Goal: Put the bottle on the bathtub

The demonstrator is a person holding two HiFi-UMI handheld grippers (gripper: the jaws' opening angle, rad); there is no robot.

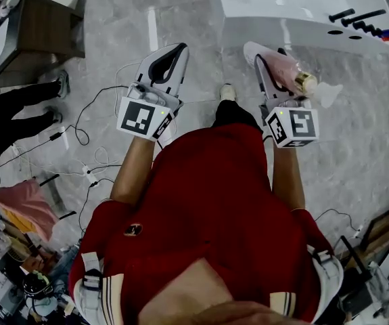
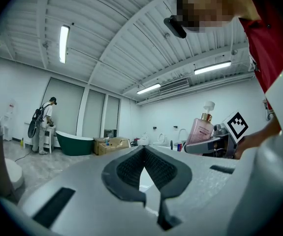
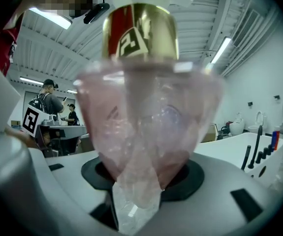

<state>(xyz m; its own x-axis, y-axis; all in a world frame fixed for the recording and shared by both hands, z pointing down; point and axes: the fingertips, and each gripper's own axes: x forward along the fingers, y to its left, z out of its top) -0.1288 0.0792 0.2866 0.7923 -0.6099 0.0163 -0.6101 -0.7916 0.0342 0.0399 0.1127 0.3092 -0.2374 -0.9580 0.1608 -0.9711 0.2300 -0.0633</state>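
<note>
A pink bottle point(image 1: 283, 72) with a gold collar and a white pump lies between the jaws of my right gripper point(image 1: 265, 63), which is shut on it. In the right gripper view the bottle point(image 3: 146, 127) fills the middle above the right gripper point(image 3: 141, 178). The white bathtub point(image 1: 282, 12) stands just ahead of that gripper, and its rim point(image 3: 230, 146) shows at the right. My left gripper point(image 1: 178, 51) is held level beside it, shut, with nothing in it. In the left gripper view the left gripper point(image 2: 143, 150) has its pads together, and the bottle point(image 2: 200, 129) stands upright at the right.
Black tap fittings point(image 1: 356, 20) sit on the tub's right end. A dark wooden cabinet point(image 1: 38, 26) stands at the far left. Cables point(image 1: 93, 168) lie on the marble floor. Another person's legs point(image 1: 18, 110) are at the left. A green tub point(image 2: 75, 144) and boxes point(image 2: 109, 144) stand far off.
</note>
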